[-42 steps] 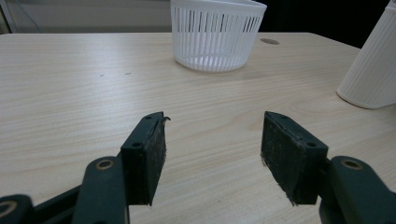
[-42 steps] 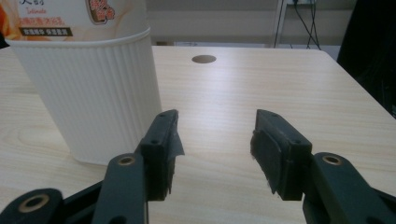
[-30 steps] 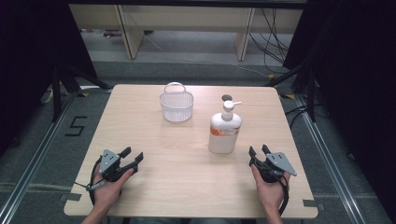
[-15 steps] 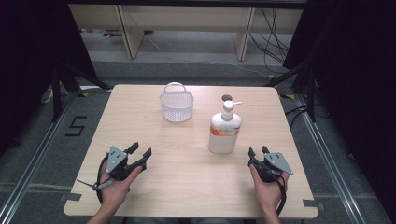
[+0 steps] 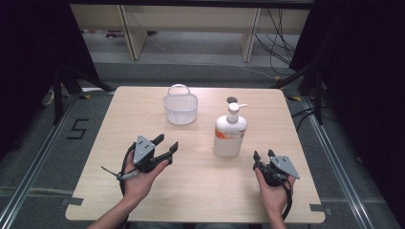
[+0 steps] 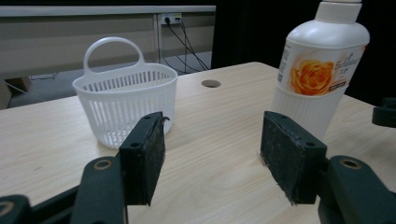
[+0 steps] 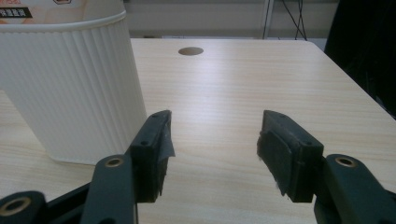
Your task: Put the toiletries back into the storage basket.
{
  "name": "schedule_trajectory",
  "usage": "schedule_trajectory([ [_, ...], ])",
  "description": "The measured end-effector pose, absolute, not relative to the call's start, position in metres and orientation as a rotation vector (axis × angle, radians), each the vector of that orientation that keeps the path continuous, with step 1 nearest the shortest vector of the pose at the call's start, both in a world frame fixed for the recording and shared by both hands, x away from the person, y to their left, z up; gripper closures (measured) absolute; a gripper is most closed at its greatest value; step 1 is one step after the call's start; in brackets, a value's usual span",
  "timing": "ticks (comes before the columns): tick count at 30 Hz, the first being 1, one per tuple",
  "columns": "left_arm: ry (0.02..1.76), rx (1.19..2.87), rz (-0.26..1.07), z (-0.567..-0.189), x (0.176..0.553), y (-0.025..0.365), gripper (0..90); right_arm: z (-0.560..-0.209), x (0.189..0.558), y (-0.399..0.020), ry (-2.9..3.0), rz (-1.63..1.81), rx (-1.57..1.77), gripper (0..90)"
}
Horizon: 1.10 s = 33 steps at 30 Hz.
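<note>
High view shows the left hand-held gripper [image 5: 166,145] raised over the counter [image 5: 200,191], jaws apart and just opening, nothing between them. Right hand-held gripper [image 5: 262,156] is likewise empty, jaws wide and just opening, just beside the upright pump bottle [image 5: 229,133]; the white basket [image 5: 180,109] stands farther back.

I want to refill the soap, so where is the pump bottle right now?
In the high view the pump bottle stands upright right of the table's centre, right of the white basket, beyond the right gripper.

A light wooden worktop [image 5: 200,191] with a round cable hole [image 5: 232,100] near its far edge. Behind it, pale shelving legs [image 5: 130,31] stand on a grey floor [image 5: 52,157], black cables [image 5: 282,28] trail, and a "5" marking [image 5: 77,129] lies at left.
</note>
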<state>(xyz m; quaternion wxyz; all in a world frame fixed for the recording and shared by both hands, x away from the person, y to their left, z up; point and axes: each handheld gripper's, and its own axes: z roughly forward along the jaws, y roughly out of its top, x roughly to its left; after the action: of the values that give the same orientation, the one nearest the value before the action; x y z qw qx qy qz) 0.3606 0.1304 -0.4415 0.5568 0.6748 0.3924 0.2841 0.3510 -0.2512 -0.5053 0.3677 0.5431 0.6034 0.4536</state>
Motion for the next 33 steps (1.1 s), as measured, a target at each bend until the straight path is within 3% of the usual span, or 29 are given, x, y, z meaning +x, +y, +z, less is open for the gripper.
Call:
schedule_trajectory([
  [15, 0.822, 1.607, 0.607, -0.406, 0.374, 0.077, 38.9, -0.506, 0.351, -0.249, 1.541, 1.168, 1.408, 43.0],
  [33, 0.752, 1.602, 0.582, -0.388, 0.380, 0.033, 39.5, -0.504, 0.350, -0.252, 1.527, 1.166, 1.412, 42.3],
])
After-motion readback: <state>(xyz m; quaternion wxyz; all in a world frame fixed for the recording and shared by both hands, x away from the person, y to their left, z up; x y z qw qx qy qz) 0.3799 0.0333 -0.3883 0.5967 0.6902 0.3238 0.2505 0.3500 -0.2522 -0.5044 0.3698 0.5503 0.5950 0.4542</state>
